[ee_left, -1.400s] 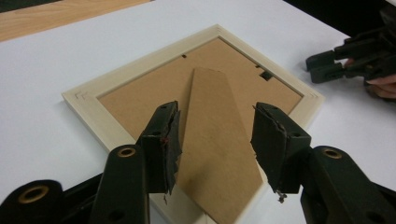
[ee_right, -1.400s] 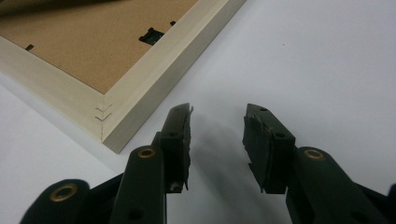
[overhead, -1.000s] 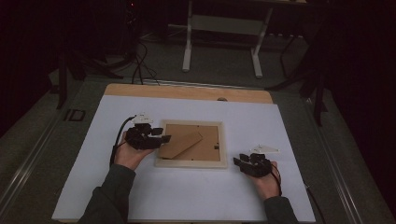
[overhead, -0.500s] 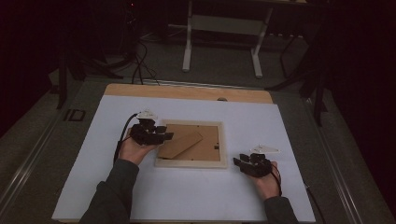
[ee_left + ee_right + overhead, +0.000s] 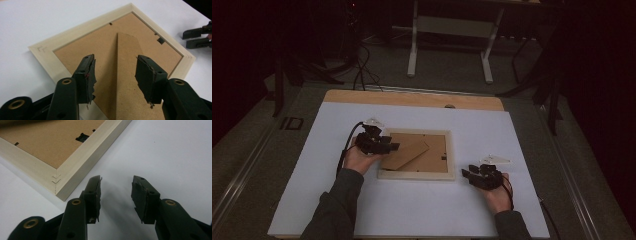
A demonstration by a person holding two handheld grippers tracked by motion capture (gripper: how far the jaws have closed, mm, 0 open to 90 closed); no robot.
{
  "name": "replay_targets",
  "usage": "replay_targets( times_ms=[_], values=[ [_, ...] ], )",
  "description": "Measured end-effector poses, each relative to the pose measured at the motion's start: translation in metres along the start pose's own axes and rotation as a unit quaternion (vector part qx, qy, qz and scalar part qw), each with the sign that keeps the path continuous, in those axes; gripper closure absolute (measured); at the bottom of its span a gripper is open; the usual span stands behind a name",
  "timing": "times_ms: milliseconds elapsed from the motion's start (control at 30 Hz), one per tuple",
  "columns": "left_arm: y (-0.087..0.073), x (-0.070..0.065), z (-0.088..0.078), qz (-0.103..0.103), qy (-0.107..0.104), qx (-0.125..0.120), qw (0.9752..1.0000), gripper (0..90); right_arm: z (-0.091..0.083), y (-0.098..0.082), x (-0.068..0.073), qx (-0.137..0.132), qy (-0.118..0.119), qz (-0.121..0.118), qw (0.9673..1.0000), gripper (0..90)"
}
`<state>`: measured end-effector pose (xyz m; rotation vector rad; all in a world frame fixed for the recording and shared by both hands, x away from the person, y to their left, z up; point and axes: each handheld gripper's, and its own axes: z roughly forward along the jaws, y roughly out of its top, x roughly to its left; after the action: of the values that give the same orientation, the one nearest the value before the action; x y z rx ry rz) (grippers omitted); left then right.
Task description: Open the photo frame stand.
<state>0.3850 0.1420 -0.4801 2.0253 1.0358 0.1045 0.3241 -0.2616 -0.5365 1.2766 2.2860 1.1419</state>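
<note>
Now frame stand [image 5: 125, 82] btwn L jaws

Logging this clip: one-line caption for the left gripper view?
Open left gripper poised over the brown fibreboard stand of a face-down pale wooden picture frame.

Dim and slightly grainy from the high view: white table sheet [image 5: 422, 205] lit from above, floor and surroundings beyond sunk in near black. Soft overall, with no sharp edges on the left gripper [image 5: 384, 145] or the right gripper [image 5: 472, 176].

Much brighter and even along the left gripper [image 5: 115, 72]: picture frame [image 5: 82, 31] ahead of the pads crisp, faint shadow beside its far left edge, nearest black arms a little soft.

Bright too along the right gripper [image 5: 116, 191]: soft grey shadow on the sheet just ahead of and between the pads, mild washout of the white toward the upper right, no hard glare.
</note>
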Motion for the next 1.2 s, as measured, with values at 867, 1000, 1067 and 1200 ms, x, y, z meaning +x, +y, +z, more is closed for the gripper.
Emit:
replay_targets(
  times_ms=[867, 1000, 1067, 1200],
  values=[
    [-0.003, -0.005, 0.033, 0.001, -0.065, 0.045, 0.9969, 41.5, 0.000, 0.000, -0.001, 0.001, 0.001, 0.001, 1.0000, 57.2],
    [-0.004, -0.006, 0.037, 0.000, -0.070, 0.054, 0.9961, 41.5, 0.000, 0.000, -0.001, 0.001, 0.002, 0.001, 1.0000, 57.1],
    [-0.005, -0.006, 0.038, 0.000, -0.074, 0.055, 0.9958, 41.4, 0.000, 0.000, -0.001, 0.001, 0.002, 0.001, 1.0000, 57.2],
    [-0.005, -0.007, 0.040, -0.002, -0.079, 0.056, 0.9953, 41.0, 0.000, 0.000, -0.001, 0.001, 0.002, 0.001, 1.0000, 57.1]
  ],
)
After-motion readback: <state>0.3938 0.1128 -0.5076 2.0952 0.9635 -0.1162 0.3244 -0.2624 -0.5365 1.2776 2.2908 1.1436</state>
